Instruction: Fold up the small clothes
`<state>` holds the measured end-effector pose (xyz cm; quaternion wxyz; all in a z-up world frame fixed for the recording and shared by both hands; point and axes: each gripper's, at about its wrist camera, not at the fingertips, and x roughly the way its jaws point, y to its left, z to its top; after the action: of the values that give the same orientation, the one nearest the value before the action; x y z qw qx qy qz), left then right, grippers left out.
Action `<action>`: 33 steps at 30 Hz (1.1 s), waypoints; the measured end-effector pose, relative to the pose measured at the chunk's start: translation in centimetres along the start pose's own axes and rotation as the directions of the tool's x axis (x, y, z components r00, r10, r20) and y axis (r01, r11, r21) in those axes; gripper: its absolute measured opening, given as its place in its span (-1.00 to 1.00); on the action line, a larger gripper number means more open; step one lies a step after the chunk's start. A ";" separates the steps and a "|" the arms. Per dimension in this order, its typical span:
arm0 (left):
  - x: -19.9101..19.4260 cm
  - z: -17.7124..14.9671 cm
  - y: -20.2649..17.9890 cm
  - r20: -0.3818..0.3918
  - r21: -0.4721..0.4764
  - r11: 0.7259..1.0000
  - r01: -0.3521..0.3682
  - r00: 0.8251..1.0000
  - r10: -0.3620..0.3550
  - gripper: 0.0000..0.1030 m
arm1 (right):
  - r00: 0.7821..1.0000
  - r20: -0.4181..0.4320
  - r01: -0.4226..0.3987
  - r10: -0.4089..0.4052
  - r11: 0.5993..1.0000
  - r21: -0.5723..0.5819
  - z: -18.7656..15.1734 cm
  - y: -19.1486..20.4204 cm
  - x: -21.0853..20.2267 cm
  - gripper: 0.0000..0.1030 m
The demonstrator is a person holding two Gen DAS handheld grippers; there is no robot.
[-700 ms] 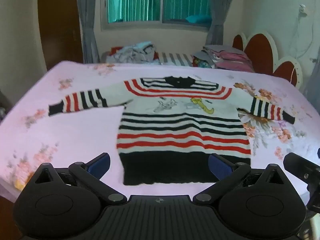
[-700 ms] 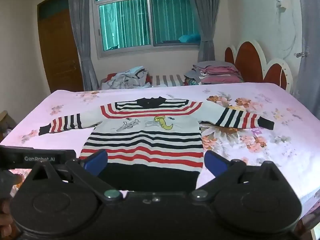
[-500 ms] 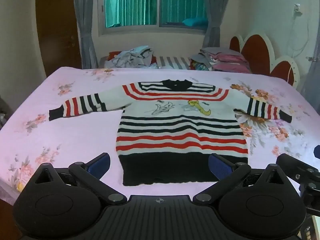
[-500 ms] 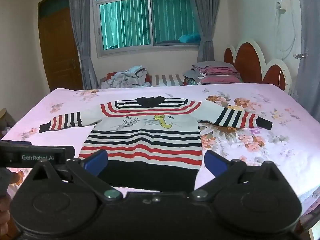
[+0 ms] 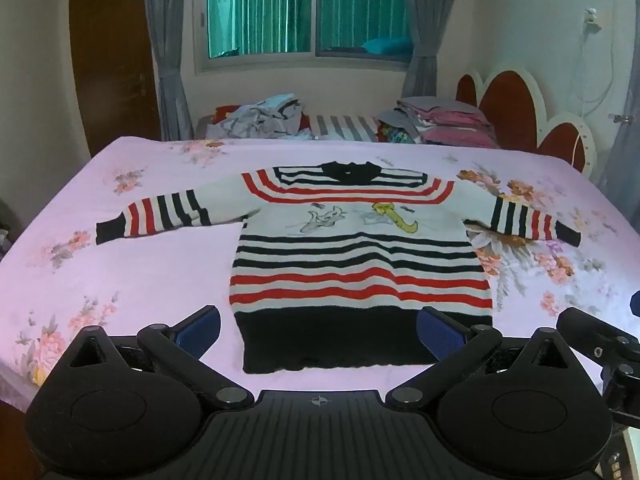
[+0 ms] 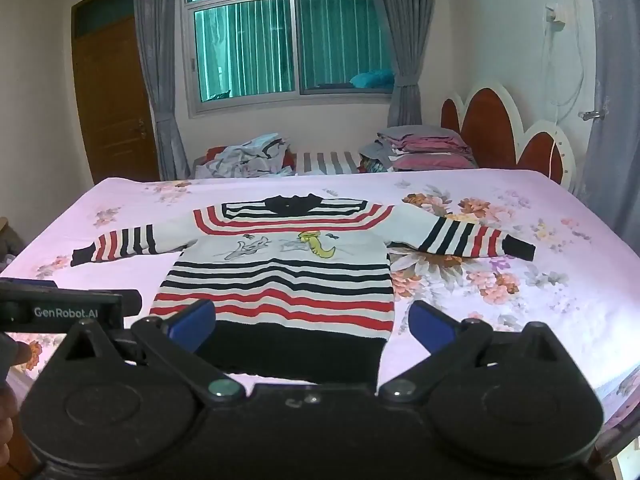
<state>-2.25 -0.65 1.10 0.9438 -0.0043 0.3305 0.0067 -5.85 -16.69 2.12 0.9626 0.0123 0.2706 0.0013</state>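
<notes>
So there's a small knit sweater with red, black and white stripes, a black hem band and cartoon characters on the chest (image 5: pixel 360 256) lying flat and face up on a pink bedsheet with a flower print (image 5: pixel 120 272). Both sleeves are stretched straight out to the sides, black collar at the far end, black hem at the near edge of the bed. Not a single fold in it yet.

The left gripper (image 5: pixel 318 326) hangs just off the near edge of the bed, pointed at the hem. Its blue-padded fingers (image 5: pixel 200 326) are spread wide apart with nothing between them, one blue pad showing left of the hem and the other in front of the hem's right part. The right gripper (image 6: pixel 312 322) is in pretty much the same pose beside it: blue pads (image 6: pixel 434 326) wide apart, gripping nothing, framing the hem from the near side. Neither one is touching the sweater.

In the right wrist view, the left gripper's black body with white "GenRobot.AI" lettering pokes in from the left.

Far side of the room: a loose heap of grey and white clothes (image 5: pixel 264 122) on the left, a stack of folded pink and grey clothes (image 5: pixel 444 126) on the right, a red scalloped headboard with white trim (image 5: pixel 516 120), a window with teal blinds (image 5: pixel 304 10), grey curtains, and a brown wooden door (image 6: pixel 112 100) at far left.
</notes>
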 end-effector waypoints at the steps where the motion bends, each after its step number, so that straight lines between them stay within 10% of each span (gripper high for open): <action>1: 0.0 0.2 0.0 -0.002 -0.001 1.000 0.000 1.000 0.000 1.00 | 1.000 0.000 0.000 0.000 1.000 0.000 0.1 0.0 0.0 1.00; 33: 0.3 0.3 -0.1 0.003 0.012 1.000 -0.003 1.000 0.003 1.00 | 1.000 0.005 0.014 -0.014 1.000 0.017 -0.2 -0.2 0.4 0.99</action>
<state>-1.83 -0.78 1.20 0.9443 0.0019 0.3291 0.0062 -5.60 -16.89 1.68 0.9631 0.0185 0.2684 -0.0075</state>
